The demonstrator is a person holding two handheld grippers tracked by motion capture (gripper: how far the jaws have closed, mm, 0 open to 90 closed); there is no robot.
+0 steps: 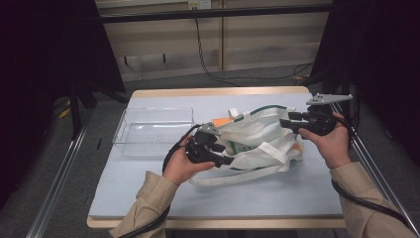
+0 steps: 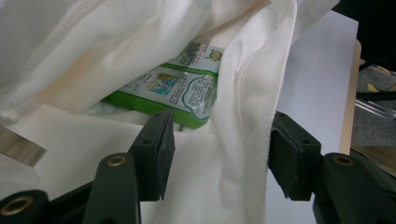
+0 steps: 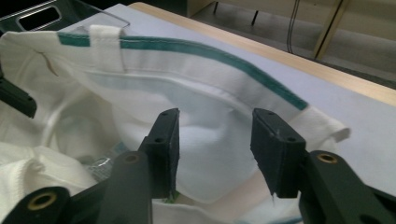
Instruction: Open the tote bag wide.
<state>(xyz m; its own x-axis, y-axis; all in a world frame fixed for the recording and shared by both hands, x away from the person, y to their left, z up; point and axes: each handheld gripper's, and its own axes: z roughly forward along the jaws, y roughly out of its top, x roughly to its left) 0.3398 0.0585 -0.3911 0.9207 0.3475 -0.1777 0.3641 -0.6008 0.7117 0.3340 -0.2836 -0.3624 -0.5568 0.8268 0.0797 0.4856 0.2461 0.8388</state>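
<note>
White tote bag: folds hid most of a green packet inside. Left gripper and right gripper: jaws parted, straddling fabric, grasping nothing.

A wood-edged table with a pale blue top is set on a grey floor. A beige panelled wall is seen behind it, with black cables hung down it. Dark curtains are placed at both sides.
</note>
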